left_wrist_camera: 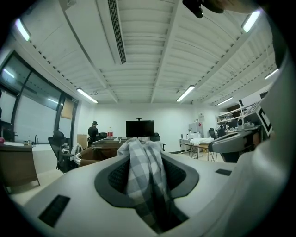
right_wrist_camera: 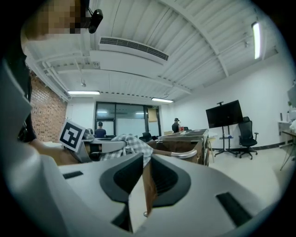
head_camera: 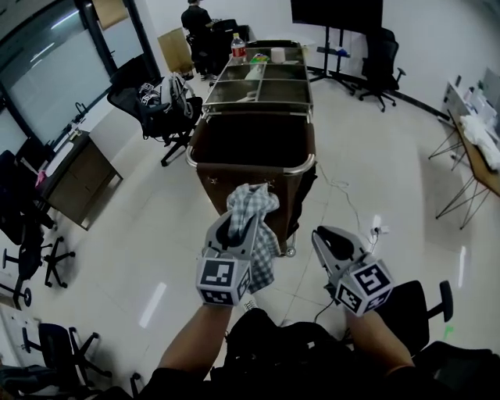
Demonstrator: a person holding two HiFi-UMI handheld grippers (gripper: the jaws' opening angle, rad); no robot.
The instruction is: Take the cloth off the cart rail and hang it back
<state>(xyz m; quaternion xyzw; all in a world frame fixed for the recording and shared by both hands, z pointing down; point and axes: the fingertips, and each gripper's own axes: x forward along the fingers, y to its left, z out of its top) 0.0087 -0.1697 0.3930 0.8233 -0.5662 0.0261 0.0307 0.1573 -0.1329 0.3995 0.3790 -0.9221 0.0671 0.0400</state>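
A grey-and-white checked cloth [head_camera: 256,205] hangs bunched from my left gripper [head_camera: 239,223], which is shut on it a little short of the cart's near end. In the left gripper view the cloth [left_wrist_camera: 143,171] fills the gap between the jaws. The brown cart [head_camera: 254,144] has a chrome rail [head_camera: 251,169] round its top, and the cloth is off it. My right gripper [head_camera: 330,238] is held beside the left one, shut, with nothing in it. From the right gripper [right_wrist_camera: 142,183] view I see the cloth [right_wrist_camera: 126,141] at left and the rail [right_wrist_camera: 185,154] ahead.
Trays and a red bottle [head_camera: 238,48] sit on the cart's far top. Office chairs [head_camera: 160,105] with bags stand at left, a desk [head_camera: 78,176] further left. A person [head_camera: 195,19] is at the back. A screen on a stand [head_camera: 337,14] and tables [head_camera: 476,148] are at right.
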